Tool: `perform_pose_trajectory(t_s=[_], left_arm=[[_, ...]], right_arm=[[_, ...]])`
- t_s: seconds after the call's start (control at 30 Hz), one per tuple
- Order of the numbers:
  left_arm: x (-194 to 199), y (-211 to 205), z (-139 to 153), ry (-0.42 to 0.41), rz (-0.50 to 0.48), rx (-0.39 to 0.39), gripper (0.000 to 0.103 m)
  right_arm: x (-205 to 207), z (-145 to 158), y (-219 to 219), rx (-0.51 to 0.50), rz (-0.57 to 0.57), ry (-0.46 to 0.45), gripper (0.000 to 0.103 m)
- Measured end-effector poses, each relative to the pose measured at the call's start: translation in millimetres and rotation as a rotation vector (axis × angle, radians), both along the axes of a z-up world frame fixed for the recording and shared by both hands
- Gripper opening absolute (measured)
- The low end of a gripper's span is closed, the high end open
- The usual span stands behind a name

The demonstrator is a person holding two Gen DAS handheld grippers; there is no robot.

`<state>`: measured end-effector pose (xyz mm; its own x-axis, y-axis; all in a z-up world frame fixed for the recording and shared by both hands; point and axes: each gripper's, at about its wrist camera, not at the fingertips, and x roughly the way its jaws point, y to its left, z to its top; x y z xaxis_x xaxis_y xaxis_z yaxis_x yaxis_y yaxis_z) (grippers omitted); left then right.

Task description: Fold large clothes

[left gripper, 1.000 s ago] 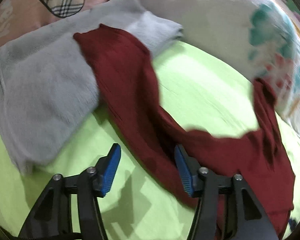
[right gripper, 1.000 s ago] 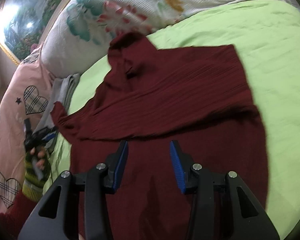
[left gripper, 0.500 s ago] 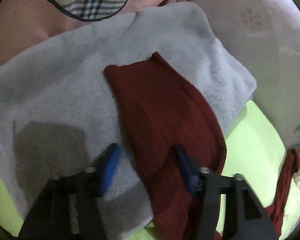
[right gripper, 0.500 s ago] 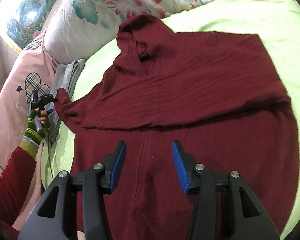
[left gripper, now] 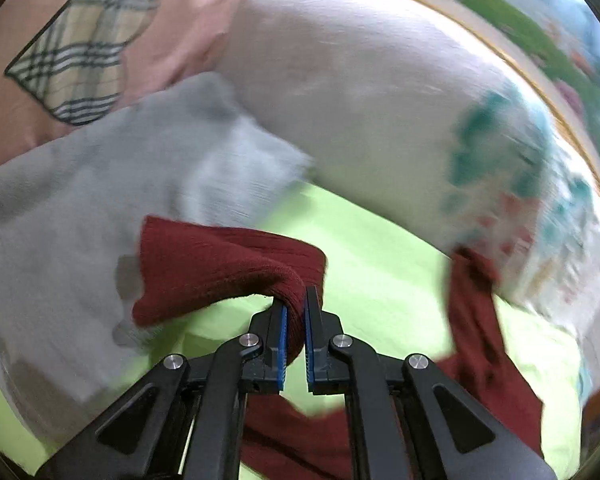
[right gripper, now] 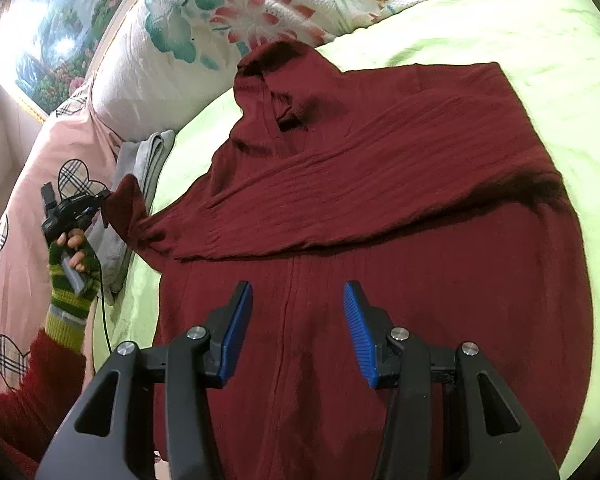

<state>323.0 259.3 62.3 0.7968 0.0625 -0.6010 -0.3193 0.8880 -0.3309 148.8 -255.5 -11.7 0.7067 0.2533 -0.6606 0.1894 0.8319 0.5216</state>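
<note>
Gripping the sleeve cuff [left gripper: 220, 272] in your left gripper [left gripper: 294, 320], sweater [right gripper: 380, 240] flat on the bed [right gripper: 520, 40] | right gripper [right gripper: 298, 320] spread, empty | risk: thin pinch slips, sleeve drags the towel [left gripper: 80, 200].

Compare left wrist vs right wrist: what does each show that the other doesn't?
Left wrist only: the left tongs up close, pads clamped on the dark red sweater's sleeve cuff.
Right wrist only: the sweater's whole body spread flat, the open right tongs above it, and the striped-gloved left hand.
Both: green sheet, grey towel, floral pillow, pink heart-print bedding.
</note>
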Motion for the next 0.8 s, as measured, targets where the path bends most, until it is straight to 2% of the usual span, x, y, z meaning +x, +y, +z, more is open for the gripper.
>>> perform_pose_trajectory(t_s=[0.2, 0.33, 0.43, 0.53, 0.7, 0.77, 0.8], left_arm=[[-28, -137, 2, -0.051, -0.224, 0.043, 0.005], [-34, -237, -16, -0.041, -0.378, 0.047, 0.005], [-26, -308, -44, 0.012, -0.474, 0.09, 0.005], [-17, -354, -74, 0.061, -0.537, 0.129, 0.005], [-11, -401, -113, 0.165, -0.621, 0.156, 0.008], [-7, -405, -122, 0.213, -0.633, 0.168, 0.019], [-9, -406, -125, 0.23, -0.639, 0.156, 0.021]], right_arm=[[-10, 3, -9, 0.018, -0.023, -0.018, 0.048], [-19, 2, -21, 0.034, -0.056, -0.032, 0.048], [-26, -1, -34, 0.058, -0.094, -0.035, 0.048], [-34, -2, -48, 0.076, -0.136, -0.04, 0.048], [-37, -1, -61, 0.081, -0.176, -0.043, 0.048], [-33, 1, -61, 0.08, -0.178, -0.048, 0.048], [-30, 2, -61, 0.078, -0.174, -0.051, 0.048]])
